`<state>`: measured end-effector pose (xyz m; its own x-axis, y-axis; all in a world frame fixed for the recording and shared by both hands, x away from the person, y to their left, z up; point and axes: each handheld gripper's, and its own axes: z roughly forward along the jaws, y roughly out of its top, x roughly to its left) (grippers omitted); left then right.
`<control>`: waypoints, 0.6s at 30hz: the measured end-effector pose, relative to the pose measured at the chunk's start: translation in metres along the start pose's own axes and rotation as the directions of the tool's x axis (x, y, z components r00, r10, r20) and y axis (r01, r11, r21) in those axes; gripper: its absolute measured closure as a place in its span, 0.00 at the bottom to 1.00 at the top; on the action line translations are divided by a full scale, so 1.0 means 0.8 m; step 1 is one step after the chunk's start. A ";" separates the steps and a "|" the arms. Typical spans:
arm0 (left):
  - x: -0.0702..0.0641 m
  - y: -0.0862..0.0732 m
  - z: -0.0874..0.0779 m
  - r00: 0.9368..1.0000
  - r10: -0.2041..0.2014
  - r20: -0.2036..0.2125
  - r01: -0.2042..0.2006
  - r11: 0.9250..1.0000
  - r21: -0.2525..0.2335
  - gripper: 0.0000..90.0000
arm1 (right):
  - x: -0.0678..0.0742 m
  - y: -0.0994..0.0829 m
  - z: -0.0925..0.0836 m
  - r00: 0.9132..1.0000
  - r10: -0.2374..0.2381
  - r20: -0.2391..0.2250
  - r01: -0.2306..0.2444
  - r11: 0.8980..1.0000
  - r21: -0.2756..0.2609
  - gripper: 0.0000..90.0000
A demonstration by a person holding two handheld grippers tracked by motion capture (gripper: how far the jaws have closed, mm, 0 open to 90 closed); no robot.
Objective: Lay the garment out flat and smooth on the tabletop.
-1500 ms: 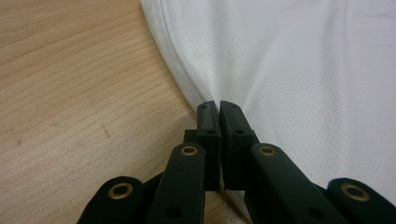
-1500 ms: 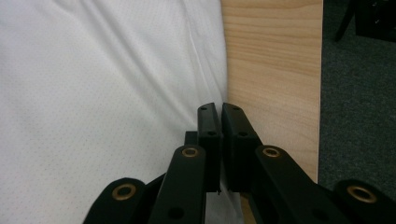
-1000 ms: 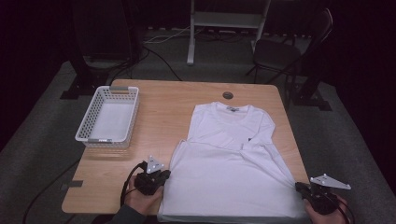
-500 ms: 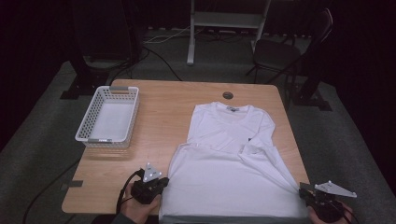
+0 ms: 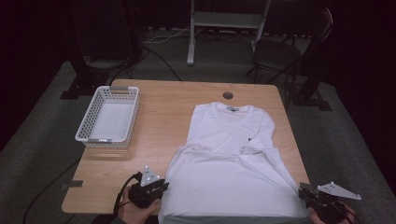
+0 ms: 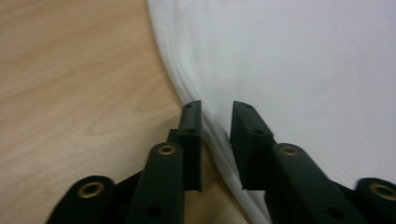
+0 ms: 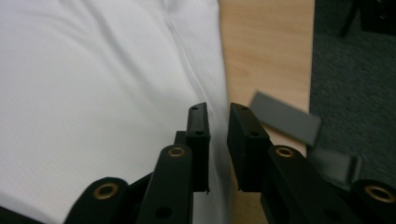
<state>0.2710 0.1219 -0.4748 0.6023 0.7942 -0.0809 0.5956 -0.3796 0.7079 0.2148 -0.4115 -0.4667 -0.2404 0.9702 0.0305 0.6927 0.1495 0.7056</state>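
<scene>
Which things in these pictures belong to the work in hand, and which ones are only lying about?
In the work:
- white shirt, spread on the table
- left gripper at its left edge, jaws just opened, edge between them
- right gripper at its right edge, jaws just opened

Lying about:
- white basket, at the table's left
- chair behind the table

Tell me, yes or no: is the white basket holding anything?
No, the high view shows the basket with a bare bottom, standing on the table left of the shirt.
</scene>
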 end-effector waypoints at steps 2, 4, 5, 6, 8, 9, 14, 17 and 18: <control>0.005 0.006 0.003 1.000 -0.005 -0.017 0.005 1.000 -0.008 0.80 | 0.002 0.008 0.001 1.000 -0.011 -0.001 0.011 1.000 -0.013 0.83; 0.009 0.012 0.008 1.000 -0.010 -0.024 0.009 1.000 -0.012 0.78 | 0.005 0.018 0.006 1.000 -0.030 0.000 0.030 0.999 -0.023 0.82; 0.010 0.015 0.011 1.000 -0.010 -0.029 0.010 1.000 -0.014 0.78 | 0.007 0.023 0.009 0.999 -0.037 -0.001 0.037 0.999 -0.027 0.81; 0.012 0.018 0.014 0.999 -0.013 -0.031 0.013 1.000 -0.013 0.77 | 0.009 0.027 0.013 0.999 -0.046 -0.002 0.046 0.998 -0.032 0.80; 0.015 0.024 0.020 0.999 -0.018 -0.034 0.018 1.000 -0.015 0.76 | 0.013 0.036 0.023 0.998 -0.061 -0.006 0.060 0.998 -0.029 0.79; 0.016 0.026 0.023 0.999 -0.020 -0.033 0.020 1.000 -0.016 0.75 | 0.015 0.040 0.029 0.998 -0.067 -0.009 0.066 0.997 -0.029 0.78; 0.020 0.035 0.038 0.999 -0.031 -0.035 0.031 1.000 -0.001 0.75 | 0.021 0.051 0.054 0.996 -0.090 -0.012 0.090 0.996 -0.006 0.76; 0.019 0.036 0.041 0.999 -0.027 -0.036 0.027 1.000 -0.003 0.76 | 0.021 0.052 0.062 0.996 -0.091 -0.013 0.091 0.996 0.007 0.75; 0.019 0.036 0.041 0.999 -0.025 -0.035 0.025 1.000 -0.002 0.78 | 0.020 0.052 0.064 0.996 -0.087 -0.013 0.087 0.996 0.010 0.76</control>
<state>0.3148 0.1074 -0.4786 0.5681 0.8196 -0.0742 0.6094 -0.3584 0.7073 0.2747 -0.3799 -0.4729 -0.3083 0.9511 -0.0217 0.6759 0.2350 0.6985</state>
